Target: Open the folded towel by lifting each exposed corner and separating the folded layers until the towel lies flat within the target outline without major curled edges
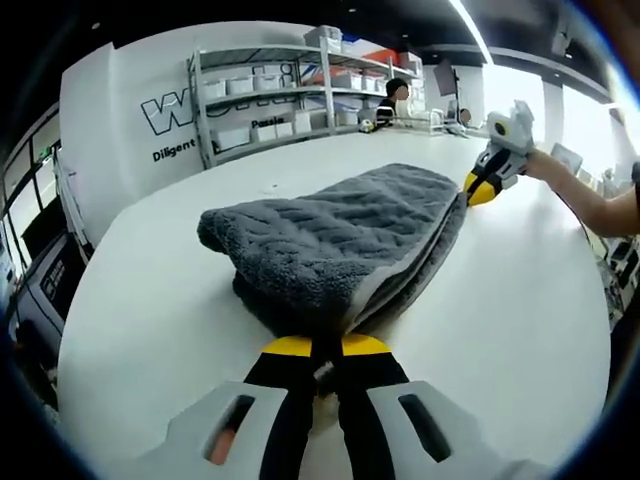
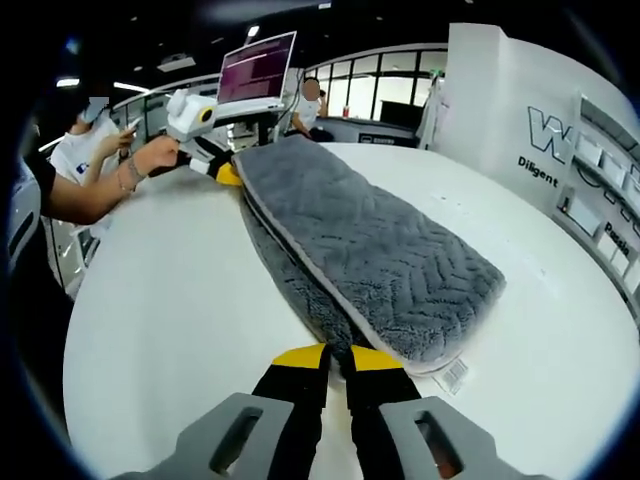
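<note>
The grey towel (image 1: pixel 340 250) lies on the white table (image 1: pixel 160 310), still folded in layers. Left gripper (image 1: pixel 327 352) and right gripper (image 2: pixel 337 355) each clench a corner at opposite ends. Unfolding looks barely begun; spreading flat remains.

Black tongs (image 1: pixel 327 352), yellow tips, grey housings

The towel (image 2: pixel 370 250) is charcoal grey, its top face pressed with a herringbone zigzag, with a pale grey band along its edge and a small white barcoded tag at the corner nearest the right hand-held gripper (image 2: pixel 335 355). That hand-held gripper has black jaws tipped in yellow on a light grey body, and so has the left hand-held gripper (image 1: pixel 327 350). The tabletop (image 2: pixel 160 320) under the towel is plain white.
</note>
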`<control>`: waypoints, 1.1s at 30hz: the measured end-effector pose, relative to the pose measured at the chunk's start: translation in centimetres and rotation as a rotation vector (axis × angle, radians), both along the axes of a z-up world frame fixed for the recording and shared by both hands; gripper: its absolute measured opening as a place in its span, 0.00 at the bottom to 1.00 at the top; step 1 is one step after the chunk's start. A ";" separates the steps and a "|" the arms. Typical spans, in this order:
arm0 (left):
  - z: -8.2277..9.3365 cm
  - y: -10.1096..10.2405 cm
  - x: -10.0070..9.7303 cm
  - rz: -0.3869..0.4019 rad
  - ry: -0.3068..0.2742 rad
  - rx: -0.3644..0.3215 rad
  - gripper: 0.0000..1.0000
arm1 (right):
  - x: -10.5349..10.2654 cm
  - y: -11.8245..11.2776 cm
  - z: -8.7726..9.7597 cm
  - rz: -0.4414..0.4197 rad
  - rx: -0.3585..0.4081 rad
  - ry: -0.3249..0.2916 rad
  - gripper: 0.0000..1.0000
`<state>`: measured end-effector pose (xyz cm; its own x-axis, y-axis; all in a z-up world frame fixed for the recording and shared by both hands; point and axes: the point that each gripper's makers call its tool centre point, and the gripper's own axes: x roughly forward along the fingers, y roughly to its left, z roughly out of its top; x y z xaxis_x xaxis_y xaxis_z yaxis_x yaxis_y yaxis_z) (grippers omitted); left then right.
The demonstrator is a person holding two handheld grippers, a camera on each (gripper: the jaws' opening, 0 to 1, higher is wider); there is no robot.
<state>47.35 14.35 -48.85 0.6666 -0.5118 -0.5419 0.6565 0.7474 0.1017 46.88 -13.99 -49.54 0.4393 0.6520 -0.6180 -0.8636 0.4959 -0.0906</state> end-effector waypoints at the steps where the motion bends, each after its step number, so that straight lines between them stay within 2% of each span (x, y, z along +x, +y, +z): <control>1: 0.0 -0.1 -0.2 -0.005 0.001 0.003 0.05 | 0.1 0.0 0.0 0.001 -0.001 0.000 0.04; 5: 0.0 -0.6 -1.4 -0.047 0.003 0.022 0.05 | -1.1 -0.3 -0.2 0.010 -0.017 0.007 0.04; 14: -0.1 -1.2 -3.6 -0.083 0.019 0.007 0.06 | -4.0 -0.9 -0.4 0.050 -0.066 0.015 0.04; 33: -0.1 -1.7 -6.5 -0.125 0.033 0.013 0.06 | -7.6 -1.5 -0.3 0.065 -0.056 0.060 0.04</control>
<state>40.82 12.61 -48.92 0.5793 -0.5826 -0.5700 0.7479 0.6580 0.0876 39.26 -15.54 -49.89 0.3581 0.6413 -0.6786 -0.8985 0.4343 -0.0638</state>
